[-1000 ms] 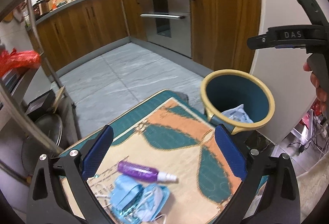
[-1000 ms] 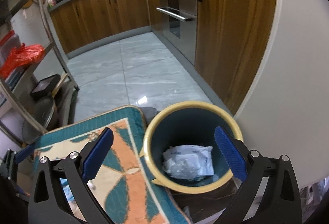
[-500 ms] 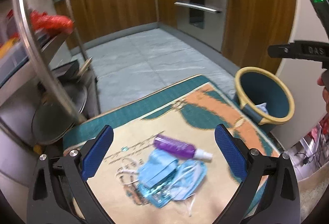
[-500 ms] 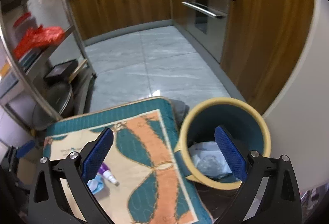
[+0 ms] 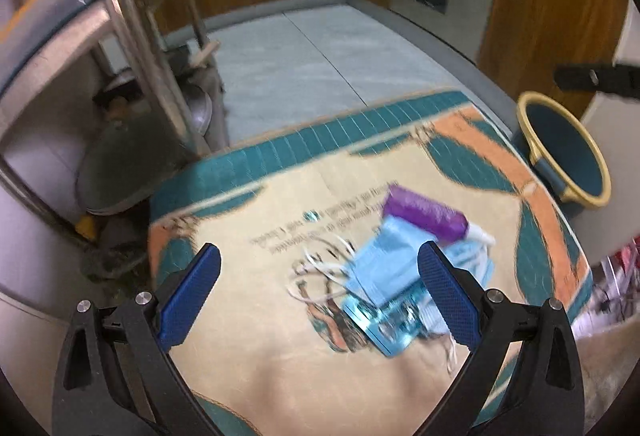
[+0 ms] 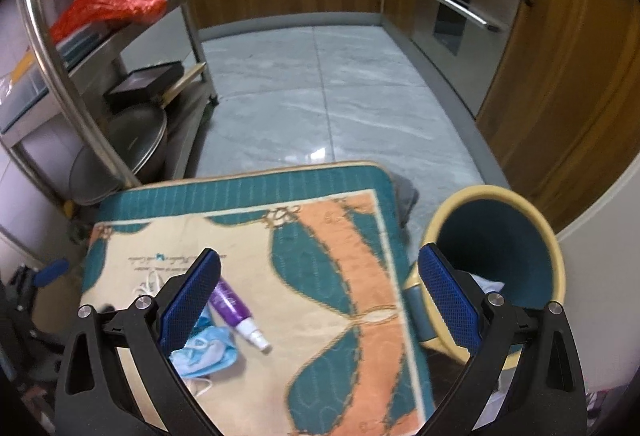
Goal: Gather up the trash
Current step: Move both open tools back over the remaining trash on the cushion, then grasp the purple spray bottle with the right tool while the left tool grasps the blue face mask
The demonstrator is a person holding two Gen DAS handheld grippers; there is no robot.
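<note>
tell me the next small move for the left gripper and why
Probably lower the left gripper, which is open and empty, onto the blue masks lying loose on the mat beside the purple bottle; the bin waits at the mat's right edge.

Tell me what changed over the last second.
The left gripper swung away from the bin toward the blue face masks and purple spray bottle on the mat. The right gripper shifted off the bin toward the mat. Both remain open and empty; the trash lies unmoved.
</note>
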